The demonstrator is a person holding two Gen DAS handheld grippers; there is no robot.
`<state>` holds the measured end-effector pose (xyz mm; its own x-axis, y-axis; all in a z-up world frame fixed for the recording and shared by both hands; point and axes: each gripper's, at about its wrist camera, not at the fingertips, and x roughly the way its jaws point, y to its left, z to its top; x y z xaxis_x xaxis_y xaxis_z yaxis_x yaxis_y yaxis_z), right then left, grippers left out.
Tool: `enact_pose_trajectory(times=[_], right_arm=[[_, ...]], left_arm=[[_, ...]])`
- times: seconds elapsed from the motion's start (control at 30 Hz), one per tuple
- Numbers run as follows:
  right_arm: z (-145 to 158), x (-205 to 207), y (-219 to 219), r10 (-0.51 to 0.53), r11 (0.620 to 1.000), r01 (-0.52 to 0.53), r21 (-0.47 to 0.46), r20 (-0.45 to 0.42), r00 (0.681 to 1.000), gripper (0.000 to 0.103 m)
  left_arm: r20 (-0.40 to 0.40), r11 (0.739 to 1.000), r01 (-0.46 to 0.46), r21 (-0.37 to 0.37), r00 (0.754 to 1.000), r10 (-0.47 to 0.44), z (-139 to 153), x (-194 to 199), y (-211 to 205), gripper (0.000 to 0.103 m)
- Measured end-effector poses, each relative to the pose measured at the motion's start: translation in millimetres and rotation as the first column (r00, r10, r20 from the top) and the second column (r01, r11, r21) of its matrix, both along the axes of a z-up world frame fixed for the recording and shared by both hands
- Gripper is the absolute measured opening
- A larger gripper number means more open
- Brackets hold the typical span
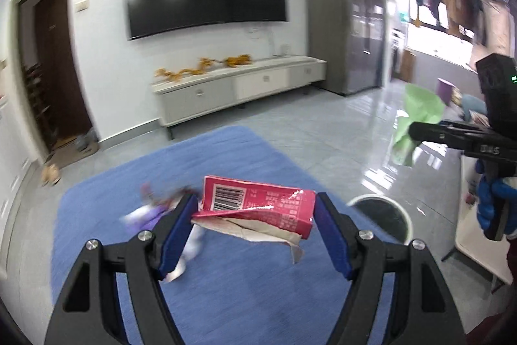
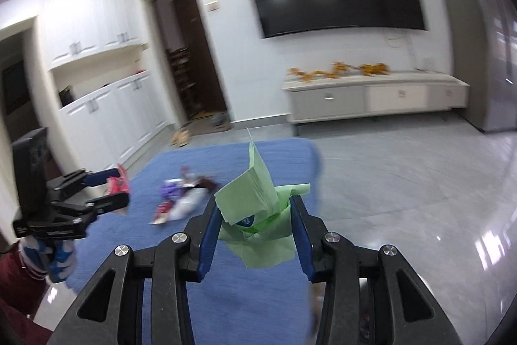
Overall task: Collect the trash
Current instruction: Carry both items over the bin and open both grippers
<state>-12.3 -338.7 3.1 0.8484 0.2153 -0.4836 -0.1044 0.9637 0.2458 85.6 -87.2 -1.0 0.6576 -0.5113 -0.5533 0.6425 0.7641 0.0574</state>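
Your left gripper [image 1: 255, 217] clamps a torn red carton [image 1: 258, 207]: light, crushable, hold its ends. Right gripper [image 2: 253, 217] pinches green paper [image 2: 255, 206]: soft, limp.

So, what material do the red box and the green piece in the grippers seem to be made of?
The red box looks like thin printed cardboard with a slight sheen: its torn edge shows a dull grey-brown inner layer, and it carries a barcode. The green piece looks like soft matte paper, maybe napkin or tissue wrapping: it folds and creases loosely, with stacked thin layers showing at one edge. Blur leaves this uncertain.
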Motion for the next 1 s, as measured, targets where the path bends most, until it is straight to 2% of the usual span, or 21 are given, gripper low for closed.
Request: enact_pose_trajectory(times=[0.13, 0.27, 0.4, 0.53, 0.6, 0.77, 0.83, 1.0], right_arm=[[-23.8, -11.3, -53.7, -0.120, 0.992, 0.121, 0.036, -0.025, 0.992, 0.040], [-58.3, -19.4, -105.4, -0.231, 0.967, 0.238, 0.091, -0.080, 0.970, 0.040], [-94.8, -21.1, -144.6, -0.284, 0.938, 0.308, 0.158, -0.157, 0.946, 0.040], [-131.0, -19.5, -171.1, -0.310, 0.911, 0.359, 0.203, -0.236, 0.921, 0.042], [-146.7, -18.0, -181.6, -0.322, 0.898, 0.384, 0.216, -0.271, 0.907, 0.042], [-174.2, -20.1, -196.9, -0.347, 0.872, 0.432, 0.229, -0.335, 0.876, 0.051], [-180.8, -25.8, -204.0, -0.358, 0.864, 0.448, 0.228, -0.347, 0.867, 0.056], [-179.1, -35.0, -203.2, -0.382, 0.854, 0.472, 0.219, -0.352, 0.854, 0.057]], left_arm=[[-0.031, 0.994, 0.111, 0.024, 0.993, -0.110, -4.2, 3.7, -72.0, 0.072], [-0.089, 0.979, 0.202, 0.044, 0.976, -0.197, -21.7, 11.2, -140.6, 0.072], [-0.181, 0.957, 0.287, 0.041, 0.944, -0.275, -50.8, 22.9, -204.8, 0.072], [-0.253, 0.937, 0.348, 0.037, 0.910, -0.328, -76.6, 26.5, -249.8, 0.074], [-0.279, 0.927, 0.373, 0.033, 0.894, -0.350, -86.5, 27.4, -268.4, 0.074], [-0.340, 0.914, 0.405, 0.010, 0.861, -0.378, -102.7, 34.6, -303.3, 0.078], [-0.350, 0.913, 0.409, 0.007, 0.856, -0.381, -106.3, 36.4, -308.4, 0.079], [-0.352, 0.915, 0.404, 0.006, 0.857, -0.376, -111.2, 33.3, -311.8, 0.080]])
